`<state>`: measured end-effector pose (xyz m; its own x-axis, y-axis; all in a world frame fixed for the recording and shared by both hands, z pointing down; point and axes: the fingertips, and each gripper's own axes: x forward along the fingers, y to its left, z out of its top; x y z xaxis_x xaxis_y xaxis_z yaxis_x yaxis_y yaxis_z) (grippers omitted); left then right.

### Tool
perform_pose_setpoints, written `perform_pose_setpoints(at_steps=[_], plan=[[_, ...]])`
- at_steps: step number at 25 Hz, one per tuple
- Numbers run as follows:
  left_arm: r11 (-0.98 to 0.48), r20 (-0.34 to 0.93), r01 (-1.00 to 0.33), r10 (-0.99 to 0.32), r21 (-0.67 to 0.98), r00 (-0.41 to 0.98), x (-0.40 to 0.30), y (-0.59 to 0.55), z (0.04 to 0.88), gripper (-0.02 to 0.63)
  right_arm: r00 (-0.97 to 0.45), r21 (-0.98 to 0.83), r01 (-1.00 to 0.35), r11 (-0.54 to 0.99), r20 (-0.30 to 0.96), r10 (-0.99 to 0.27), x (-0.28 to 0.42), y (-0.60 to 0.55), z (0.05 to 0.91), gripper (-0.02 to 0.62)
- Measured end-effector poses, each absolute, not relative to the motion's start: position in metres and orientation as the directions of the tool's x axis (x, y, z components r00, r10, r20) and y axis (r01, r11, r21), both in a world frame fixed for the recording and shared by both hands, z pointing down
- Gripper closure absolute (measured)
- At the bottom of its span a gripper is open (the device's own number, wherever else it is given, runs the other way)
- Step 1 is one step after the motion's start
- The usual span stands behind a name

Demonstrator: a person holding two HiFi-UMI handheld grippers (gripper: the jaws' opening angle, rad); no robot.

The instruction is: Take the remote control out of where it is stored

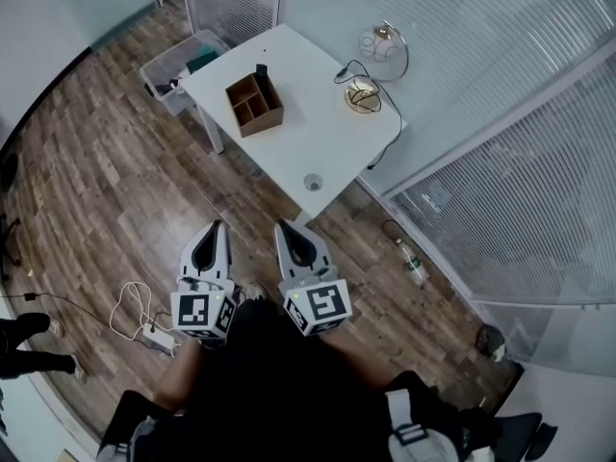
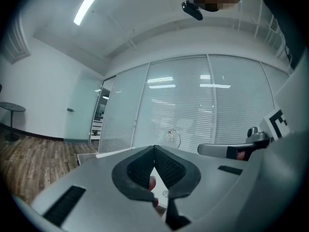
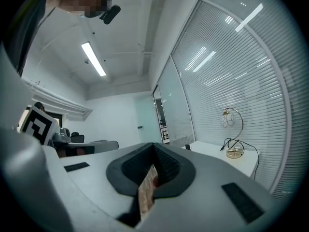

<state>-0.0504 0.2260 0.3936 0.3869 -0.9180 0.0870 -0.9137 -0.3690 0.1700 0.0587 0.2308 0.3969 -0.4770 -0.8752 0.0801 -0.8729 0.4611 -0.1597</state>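
At the far left of the head view, a white power strip (image 1: 154, 336) with a looped cable lay on the wood floor (image 1: 106, 200). Just right of it, the left claw (image 1: 214, 227) hung over the floor, well short of the table. In the left gripper view its dark padded tips (image 2: 154, 149) met with nothing gripped between them. Beyond it, a grey bin (image 1: 173, 70) stood against the far left edge of the white table (image 1: 318, 147).

On the table's left half sat a brown wooden organiser (image 1: 255, 104) with open compartments. The remote control (image 1: 261, 72), dark and slim, stood upright in the compartment at its far end, well apart from both claws.

The right claw (image 1: 286, 227) hung beside the left one, near the table's closest corner. In the right gripper view its tips (image 3: 154, 146) were likewise pressed together and held nothing, with only floor showing through the slit below them.

Farther right on the table stood a lamp (image 1: 375, 65) with a round gold base, a wire-hoop shade and a black cord trailing off the table. The right gripper view showed the same lamp (image 3: 232, 132). To the right, a clear bottle (image 1: 412, 263) lay on the floor near the glass wall with blinds (image 1: 520, 210).
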Motion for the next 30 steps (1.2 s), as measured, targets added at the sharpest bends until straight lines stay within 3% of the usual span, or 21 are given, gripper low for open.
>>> perform_pose_setpoints(at_steps=[9,24,30], plan=[[-0.426,0.109,-0.885,-0.886,0.190,0.450,-0.061,0.219,0.406,0.598,-0.446,-0.168,-0.888,0.428,0.090,-0.890,0.042,0.224,0.404,0.594],[-0.386,0.103,-0.907,-0.908,0.167,0.405,-0.057,0.137,0.408,0.598,-0.505,-0.167,-0.858,0.486,0.092,-0.858,0.038,0.148,0.407,0.594],[-0.370,0.165,-0.918,-0.906,0.142,0.390,-0.054,0.101,0.418,0.598,-0.506,-0.181,-0.854,0.487,0.081,-0.859,0.038,0.110,0.407,0.594]])
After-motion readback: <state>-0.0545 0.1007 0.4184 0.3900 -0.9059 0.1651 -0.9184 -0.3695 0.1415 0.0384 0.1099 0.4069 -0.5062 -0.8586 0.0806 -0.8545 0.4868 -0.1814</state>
